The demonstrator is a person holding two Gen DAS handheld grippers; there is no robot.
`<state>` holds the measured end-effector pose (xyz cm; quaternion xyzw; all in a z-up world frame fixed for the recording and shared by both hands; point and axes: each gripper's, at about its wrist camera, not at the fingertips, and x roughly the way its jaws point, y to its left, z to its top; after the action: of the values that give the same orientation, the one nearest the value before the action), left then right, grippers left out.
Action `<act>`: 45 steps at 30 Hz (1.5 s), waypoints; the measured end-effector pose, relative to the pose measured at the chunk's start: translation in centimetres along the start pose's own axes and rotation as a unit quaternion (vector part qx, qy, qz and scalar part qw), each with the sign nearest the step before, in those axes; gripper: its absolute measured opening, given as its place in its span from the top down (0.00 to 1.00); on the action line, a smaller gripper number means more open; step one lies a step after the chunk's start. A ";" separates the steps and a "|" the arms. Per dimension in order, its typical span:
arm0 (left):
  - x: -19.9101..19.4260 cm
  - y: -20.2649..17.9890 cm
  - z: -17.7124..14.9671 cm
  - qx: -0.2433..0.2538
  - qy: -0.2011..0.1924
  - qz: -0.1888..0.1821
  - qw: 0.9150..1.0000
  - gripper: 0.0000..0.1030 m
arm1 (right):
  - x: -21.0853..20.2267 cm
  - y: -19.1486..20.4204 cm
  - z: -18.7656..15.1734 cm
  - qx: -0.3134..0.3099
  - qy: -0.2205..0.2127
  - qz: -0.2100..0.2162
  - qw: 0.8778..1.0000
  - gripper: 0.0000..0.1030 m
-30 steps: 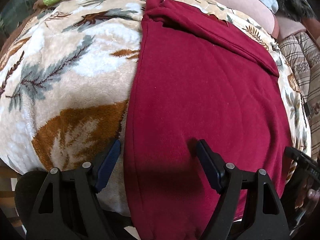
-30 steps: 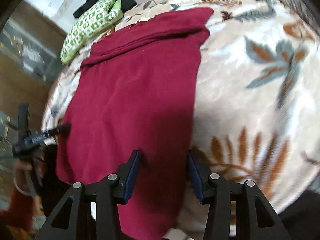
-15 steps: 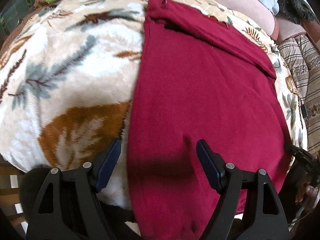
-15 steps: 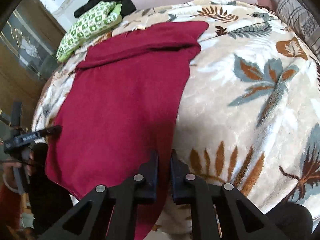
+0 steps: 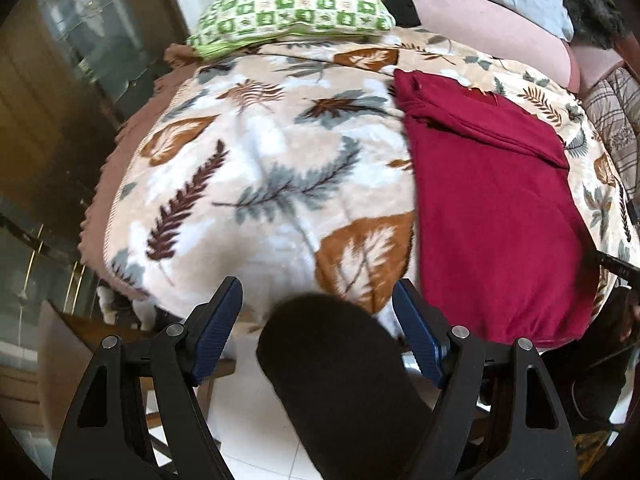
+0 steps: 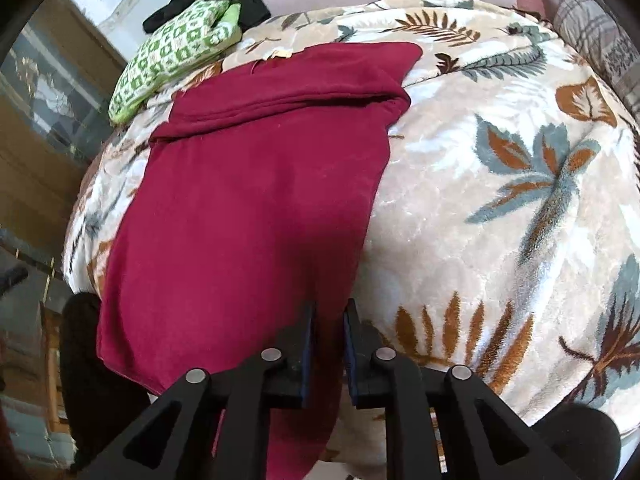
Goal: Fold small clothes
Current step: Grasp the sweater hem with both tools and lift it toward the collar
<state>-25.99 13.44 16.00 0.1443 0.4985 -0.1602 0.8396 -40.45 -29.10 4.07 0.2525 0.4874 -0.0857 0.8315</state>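
Your left wrist view looks from beyond the bed's (image 5: 280, 184) near edge, aimed across it. Your right wrist view sits close over that edge. The 2 views share the red garment (image 5: 492, 220) (image 6: 248, 216) and green pillow (image 5: 292, 12) (image 6: 176, 52).

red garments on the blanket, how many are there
1: the red garment lies flat on the leaf-print blanket, its near corner pinched in the right gripper. Others could be hidden beyond view.

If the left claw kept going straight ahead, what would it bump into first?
Probably the leafy blanket. The open left claw points at its near edge, left of the red garment. A dark blurry shape sits between its fingers, perhaps nearer; depth is unclear.
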 end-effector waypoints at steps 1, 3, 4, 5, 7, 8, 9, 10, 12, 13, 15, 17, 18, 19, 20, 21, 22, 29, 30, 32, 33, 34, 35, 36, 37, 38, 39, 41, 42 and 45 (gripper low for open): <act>0.1 0.0 -0.3 -0.004 -0.002 -0.005 1.000 0.24 | -0.2 0.1 -0.1 0.002 0.000 0.002 1.000 0.71; 0.9 -0.7 -0.6 -0.018 -0.001 -0.028 0.999 0.24 | -0.6 0.6 -0.4 -0.003 0.000 0.004 1.000 0.59; 1.6 -1.2 -0.7 -0.028 0.003 -0.047 0.999 0.24 | -0.8 0.9 -0.7 -0.010 0.001 0.002 1.000 0.59; 2.7 -2.1 -1.1 -0.041 0.008 -0.075 0.996 0.24 | -1.0 1.1 -0.9 -0.015 0.003 -0.001 1.000 0.59; 4.6 -3.8 -1.2 -0.055 0.019 -0.122 0.991 0.24 | -1.6 1.1 -1.9 -0.020 0.013 -0.003 1.000 0.58; 6.1 -5.0 -1.4 -0.062 0.029 -0.144 0.987 0.25 | -1.8 1.0 -2.2 -0.019 0.016 0.001 1.000 0.58; 7.2 -5.9 -1.7 -0.065 0.039 -0.150 0.986 0.25 | -2.0 0.7 -2.8 -0.014 0.019 0.006 1.000 0.58; 8.2 -7.1 -2.0 -0.064 0.048 -0.154 0.985 0.25 | -2.1 0.4 -3.2 -0.009 0.022 0.011 1.000 0.58; 9.4 -8.5 -2.3 -0.057 0.054 -0.158 0.984 0.25 | -2.2 -0.2 -4.2 0.008 0.029 0.021 0.999 0.58; 9.8 -8.9 -2.4 -0.054 0.053 -0.153 0.985 0.25 | -2.2 -0.5 -4.8 0.017 0.033 0.030 0.999 0.58; 10.5 -9.5 -2.5 -0.040 0.049 -0.139 0.988 0.25 | -2.0 -0.6 -5.8 0.024 0.041 0.042 0.998 0.58; 11.4 -9.6 -2.4 -0.034 0.056 -0.134 0.989 0.25 | -1.6 -0.6 -6.7 0.025 0.047 0.044 0.998 0.57; 12.1 -9.3 -2.5 -0.039 0.065 -0.137 0.988 0.25 | -1.3 -0.6 -7.1 0.026 0.051 0.045 0.997 0.57; 12.6 -9.2 -2.5 -0.045 0.071 -0.142 0.986 0.25 | -1.0 -0.6 -7.5 0.029 0.057 0.047 0.997 0.57; 12.9 -9.1 -2.6 -0.052 0.077 -0.151 0.984 0.25 | -0.7 -0.6 -7.7 0.032 0.061 0.049 0.996 0.57; 13.3 -9.1 -2.7 -0.059 0.084 -0.162 0.981 0.25 | -0.5 -0.6 -7.9 0.036 0.065 0.051 0.996 0.57; 13.7 -9.2 -2.9 -0.062 0.091 -0.169 0.979 0.25 | -0.3 -0.6 -8.1 0.040 0.069 0.057 0.995 0.56; 14.6 -10.6 -3.0 -0.046 0.111 -0.176 0.977 0.25 | 0.8 -0.1 -8.3 0.049 0.088 0.082 0.992 0.54; 14.8 -10.8 -3.1 -0.046 0.116 -0.178 0.976 0.25 | 1.0 -0.1 -8.4 0.052 0.090 0.086 0.991 0.53; 15.1 -10.9 -3.1 -0.046 0.120 -0.179 0.975 0.25 | 1.2 -0.3 -8.4 0.060 0.090 0.094 0.990 0.51; 15.3 -10.9 -3.1 -0.047 0.121 -0.179 0.975 0.25 | 1.3 -0.3 -8.4 0.064 0.089 0.098 0.989 0.49; 15.3 -10.8 -3.2 -0.048 0.122 -0.179 0.975 0.25 | 1.3 -0.4 -8.4 0.066 0.089 0.101 0.989 0.48; 15.3 -10.8 -3.2 -0.048 0.121 -0.180 0.975 0.25 | 1.3 -0.4 -8.4 0.067 0.089 0.103 0.988 0.47; 15.3 -10.8 -3.3 -0.048 0.120 -0.179 0.975 0.25 | 1.3 -0.3 -8.4 0.065 0.089 0.103 0.989 0.46; 15.3 -10.8 -3.3 -0.047 0.120 -0.177 0.976 0.25 | 1.2 -0.2 -8.5 0.062 0.091 0.103 0.989 0.46; 15.4 -10.8 -3.3 -0.046 0.120 -0.176 0.976 0.25 | 1.3 0.0 -8.5 0.058 0.094 0.104 0.988 0.46; 15.4 -10.9 -3.3 -0.046 0.120 -0.174 0.976 0.25 | 1.3 0.2 -8.6 0.055 0.098 0.107 0.988 0.46; 15.5 -10.9 -3.3 -0.045 0.120 -0.171 0.977 0.25 | 1.5 0.5 -8.7 0.052 0.104 0.109 0.987 0.46; 15.6 -11.0 -3.3 -0.045 0.120 -0.170 0.977 0.25 | 1.6 0.6 -8.7 0.050 0.105 0.108 0.987 0.46; 15.6 -11.1 -3.4 -0.044 0.118 -0.165 0.978 0.25 | 1.7 1.0 -8.7 0.041 0.106 0.097 0.989 0.46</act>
<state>-26.20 2.74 -0.30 0.0411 0.6176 -0.2565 0.7423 -45.84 -23.67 -0.46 0.3400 0.5420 0.0028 0.7686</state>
